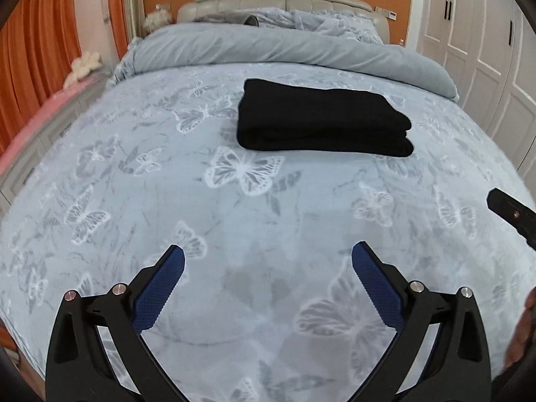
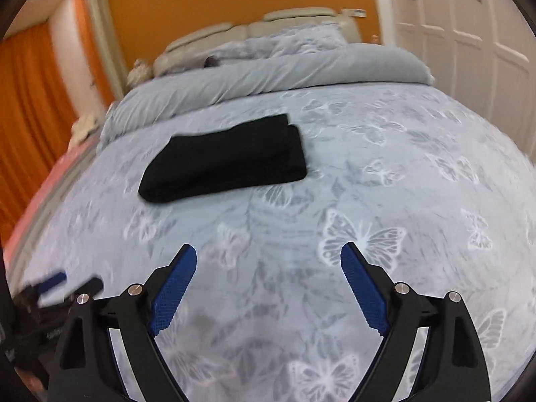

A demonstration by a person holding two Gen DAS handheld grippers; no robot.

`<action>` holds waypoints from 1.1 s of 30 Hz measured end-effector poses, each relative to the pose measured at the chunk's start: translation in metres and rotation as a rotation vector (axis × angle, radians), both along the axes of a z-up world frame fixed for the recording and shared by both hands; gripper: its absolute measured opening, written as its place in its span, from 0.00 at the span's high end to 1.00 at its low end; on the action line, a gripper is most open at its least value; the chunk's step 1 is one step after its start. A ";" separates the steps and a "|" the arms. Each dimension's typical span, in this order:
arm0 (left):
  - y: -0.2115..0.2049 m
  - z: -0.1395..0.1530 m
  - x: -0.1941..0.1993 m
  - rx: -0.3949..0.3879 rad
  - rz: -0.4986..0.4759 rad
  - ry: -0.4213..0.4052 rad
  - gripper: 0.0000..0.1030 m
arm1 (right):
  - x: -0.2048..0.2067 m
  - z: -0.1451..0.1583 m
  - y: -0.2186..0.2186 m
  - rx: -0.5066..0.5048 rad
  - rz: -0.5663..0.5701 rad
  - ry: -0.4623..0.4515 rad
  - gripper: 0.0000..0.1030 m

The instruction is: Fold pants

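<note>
Domestic bedroom: made bed (image 1: 167, 201) with padded headboard (image 1: 268, 3) at frame top, orange curtains (image 1: 30, 50) left, white wardrobe doors (image 1: 469, 33) right.

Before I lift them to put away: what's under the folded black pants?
The pants lie on the butterfly-print bedspread, well beyond both open grippers. Whatever is directly beneath the stack is covered.

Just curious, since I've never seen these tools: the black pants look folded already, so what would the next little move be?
Probably just drawing both grippers away. The black pants lie in a neat folded stack on the butterfly bedspread, and the left gripper and right gripper are both open, empty and clear of the cloth.
</note>
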State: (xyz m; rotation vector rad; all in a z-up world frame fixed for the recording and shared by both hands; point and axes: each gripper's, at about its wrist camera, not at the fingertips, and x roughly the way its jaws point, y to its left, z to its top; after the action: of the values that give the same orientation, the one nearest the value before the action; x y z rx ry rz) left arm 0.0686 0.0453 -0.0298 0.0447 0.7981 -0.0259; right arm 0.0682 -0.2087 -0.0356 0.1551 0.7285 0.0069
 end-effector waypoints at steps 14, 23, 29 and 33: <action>0.001 -0.008 0.010 0.002 0.011 0.005 0.05 | 0.001 -0.017 0.015 -0.095 0.036 0.027 0.17; -0.005 -0.004 0.006 0.023 0.007 -0.014 0.05 | -0.001 -0.016 0.019 -0.097 0.042 0.023 0.17; -0.004 -0.003 0.006 0.002 0.009 -0.004 0.05 | -0.001 -0.015 0.019 -0.084 0.039 0.028 0.17; -0.002 -0.003 0.006 0.007 0.037 -0.002 0.05 | -0.002 -0.015 0.018 -0.068 0.032 0.033 0.17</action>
State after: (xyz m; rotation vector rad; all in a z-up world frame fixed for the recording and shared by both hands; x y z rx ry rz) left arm 0.0746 0.0438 -0.0323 0.0369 0.7967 0.0122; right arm 0.0661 -0.1906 -0.0501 0.0789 0.7633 0.0101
